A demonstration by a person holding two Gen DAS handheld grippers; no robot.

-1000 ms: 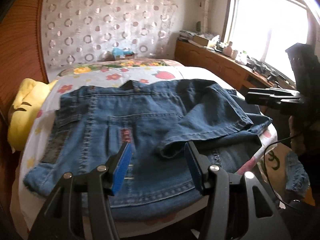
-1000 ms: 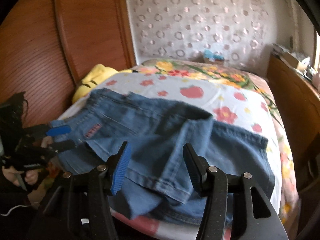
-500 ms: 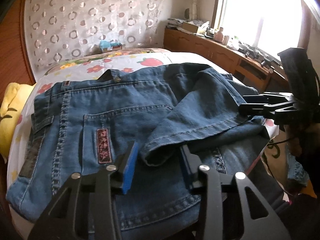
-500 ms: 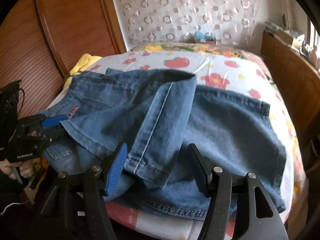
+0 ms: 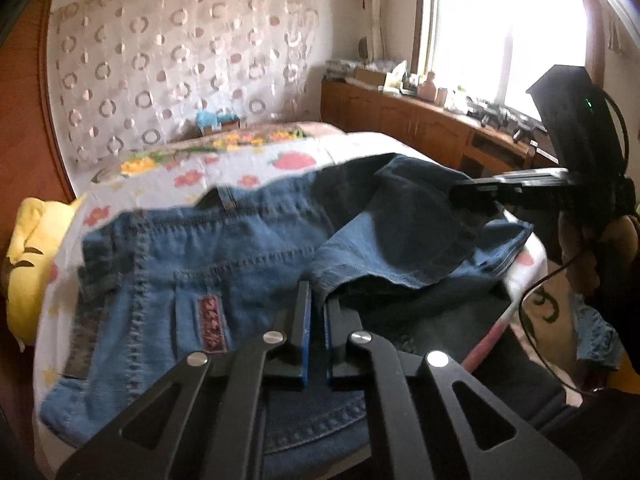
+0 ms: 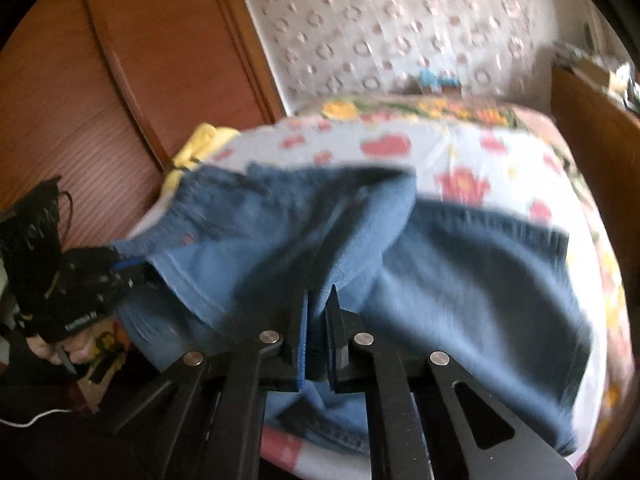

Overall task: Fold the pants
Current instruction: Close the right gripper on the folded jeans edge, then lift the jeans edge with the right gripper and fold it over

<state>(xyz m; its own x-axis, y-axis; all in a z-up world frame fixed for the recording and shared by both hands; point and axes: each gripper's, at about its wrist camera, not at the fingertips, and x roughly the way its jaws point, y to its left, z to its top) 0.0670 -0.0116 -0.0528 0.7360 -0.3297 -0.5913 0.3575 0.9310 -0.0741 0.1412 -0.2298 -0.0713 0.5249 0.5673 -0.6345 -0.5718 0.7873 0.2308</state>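
Observation:
Blue jeans (image 5: pixel 240 248) lie across the bed, waistband at the far side, one leg folded back over the seat. My left gripper (image 5: pixel 318 292) is shut on the near corner of that folded leg's hem, and the cloth rises into the pads. In the left wrist view my right gripper (image 5: pixel 460 192) pinches the leg's other edge at the right. The right wrist view is blurred: my right gripper (image 6: pixel 320 296) is shut on a fold of the jeans (image 6: pixel 460 280), and my left gripper (image 6: pixel 124 268) grips the hem at the left.
The floral sheet (image 5: pixel 280 160) covers the bed. A yellow pillow (image 5: pixel 28 256) lies at the left beside the wooden headboard (image 6: pixel 120 100). A cluttered wooden cabinet (image 5: pixel 420 128) runs under the window. A person's hand (image 6: pixel 76 350) holds the left gripper.
Both grippers moved in over the folded leg's hem and closed on it. The cloth between them now stands slightly off the layer below.

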